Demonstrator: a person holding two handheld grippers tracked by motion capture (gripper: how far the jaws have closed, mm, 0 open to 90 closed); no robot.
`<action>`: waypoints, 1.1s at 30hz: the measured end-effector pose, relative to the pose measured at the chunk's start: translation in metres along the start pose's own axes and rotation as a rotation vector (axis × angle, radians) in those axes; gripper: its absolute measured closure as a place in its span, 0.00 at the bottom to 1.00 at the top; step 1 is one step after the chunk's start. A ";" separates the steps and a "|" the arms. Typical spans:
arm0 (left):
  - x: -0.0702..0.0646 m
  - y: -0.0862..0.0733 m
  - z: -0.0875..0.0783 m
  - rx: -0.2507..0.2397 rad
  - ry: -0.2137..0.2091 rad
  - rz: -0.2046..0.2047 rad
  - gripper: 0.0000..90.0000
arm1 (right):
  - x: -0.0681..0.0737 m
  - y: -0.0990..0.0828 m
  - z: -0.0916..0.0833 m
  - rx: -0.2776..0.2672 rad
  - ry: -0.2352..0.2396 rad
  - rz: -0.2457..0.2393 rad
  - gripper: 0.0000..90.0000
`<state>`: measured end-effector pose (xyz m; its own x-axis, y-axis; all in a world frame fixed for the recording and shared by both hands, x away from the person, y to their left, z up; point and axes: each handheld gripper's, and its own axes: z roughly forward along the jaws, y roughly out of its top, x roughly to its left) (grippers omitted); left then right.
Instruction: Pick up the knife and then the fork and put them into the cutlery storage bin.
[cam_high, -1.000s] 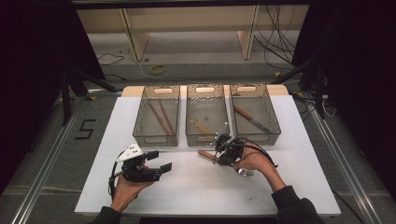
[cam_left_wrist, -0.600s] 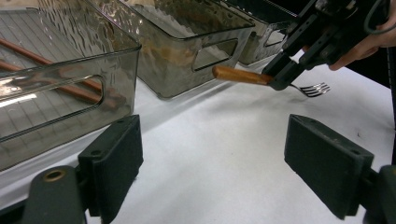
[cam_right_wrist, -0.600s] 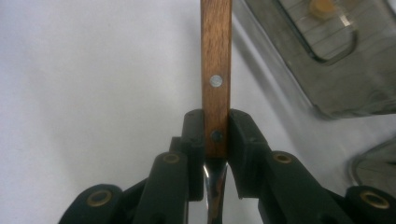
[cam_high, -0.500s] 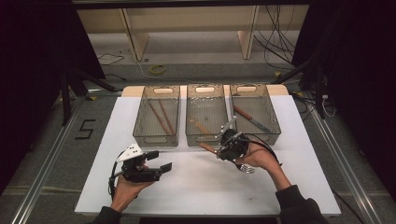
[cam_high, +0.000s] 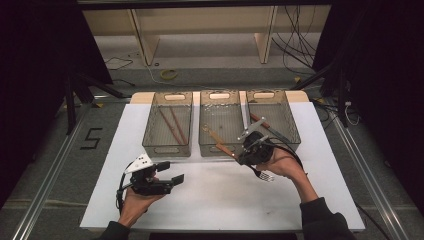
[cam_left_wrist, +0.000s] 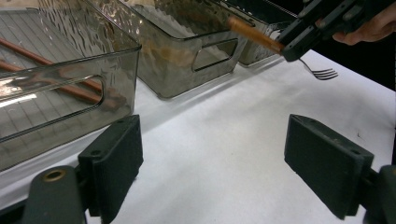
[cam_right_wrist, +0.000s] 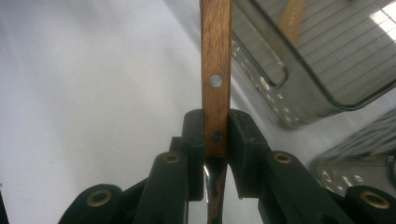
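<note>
Right gripper (cam_high: 239, 155) is clamped on a wooden-handled fork (cam_right_wrist: 215, 74), the pads squeezing the handle near its lower rivet. The handle runs straight up and out past the gripper's tips toward the near wall of the middle bin (cam_high: 220, 146), while the metal neck drops back beneath the gripper's body. In the high view the tines stick out behind the gripper, just under the person's right hand (cam_high: 280, 167) and above the white counter (cam_high: 220, 200); the handle end pokes out on the gripper's far side, close to the bin's front edge. Whether the fork touches the bin can't be told. In the left gripper view the fork's handle and tines show either side of the right gripper, with the middle of the fork covered by the gripper body. Left gripper (cam_left_wrist: 212, 158) has its jaws wide apart with nothing between them, only bare counter, the fork well ahead and up to its right. The left bin (cam_high: 168, 125) holds two long brown sticks, hard to identify. Right bin (cam_high: 285, 120) contents are partly blocked by the right gripper.
</note>
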<state>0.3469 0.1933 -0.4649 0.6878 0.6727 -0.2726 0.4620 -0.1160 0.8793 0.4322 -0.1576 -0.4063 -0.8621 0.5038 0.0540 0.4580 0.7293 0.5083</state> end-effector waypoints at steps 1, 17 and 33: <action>0.000 0.000 0.000 0.000 0.000 0.000 0.21 | -0.001 0.000 -0.002 -0.011 0.007 0.004 0.86; 0.000 0.000 0.000 0.000 0.000 -0.001 0.21 | -0.022 -0.012 -0.040 -0.142 -0.030 0.071 0.86; 0.000 0.000 0.000 0.002 0.000 0.001 0.21 | -0.037 -0.022 -0.060 -0.207 -0.091 0.143 0.86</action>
<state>0.3471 0.1931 -0.4649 0.6882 0.6726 -0.2719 0.4627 -0.1183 0.8786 0.4407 -0.2198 -0.3679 -0.7643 0.6416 0.0651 0.5119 0.5422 0.6664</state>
